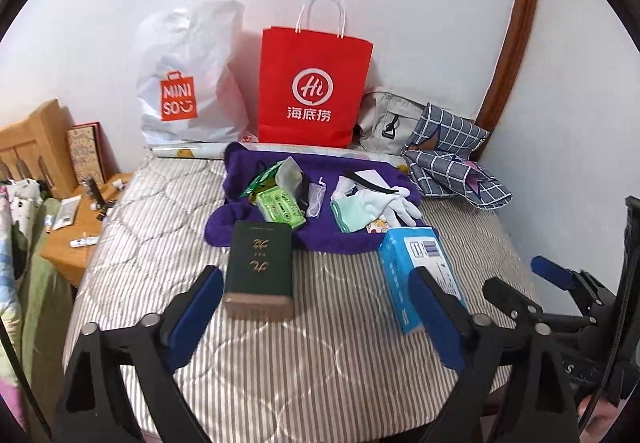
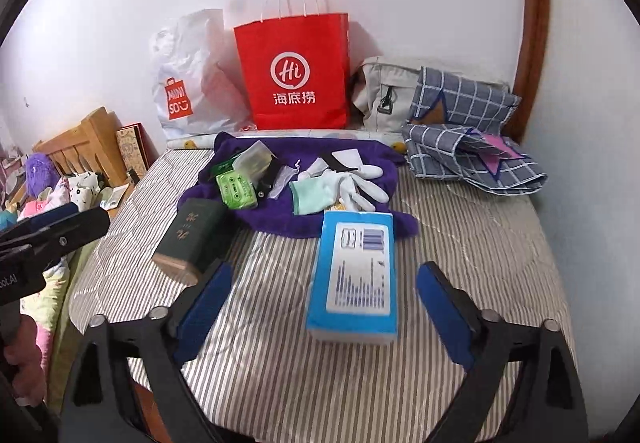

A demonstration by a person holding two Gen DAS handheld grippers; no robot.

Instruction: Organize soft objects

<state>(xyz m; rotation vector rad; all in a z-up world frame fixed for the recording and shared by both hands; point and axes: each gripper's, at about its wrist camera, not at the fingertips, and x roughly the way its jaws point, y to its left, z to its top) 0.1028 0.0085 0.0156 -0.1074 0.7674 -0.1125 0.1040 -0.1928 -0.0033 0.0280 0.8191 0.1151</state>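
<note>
A purple towel (image 1: 340, 239) lies spread on the striped mattress (image 1: 280, 355) with small things on it: a green wipes pack (image 1: 280, 207), white gloves (image 1: 384, 203) and a mint cloth (image 1: 346, 213). In front of it lie a dark green box (image 1: 260, 271) and a blue tissue pack (image 1: 416, 267). My left gripper (image 1: 316, 283) hangs open above the mattress, short of the green box, with nothing held. My right gripper (image 2: 326, 275) is open too, and the blue tissue pack (image 2: 356, 275) lies ahead between its fingers without touching the pads.
Against the white wall stand a red paper bag (image 1: 312, 91), a white plastic shopping bag (image 1: 188, 83) and a grey bag (image 1: 388, 119). A checked blue cloth (image 1: 456, 159) lies at the back right. A wooden bedside table (image 1: 84, 227) with small items stands left of the bed.
</note>
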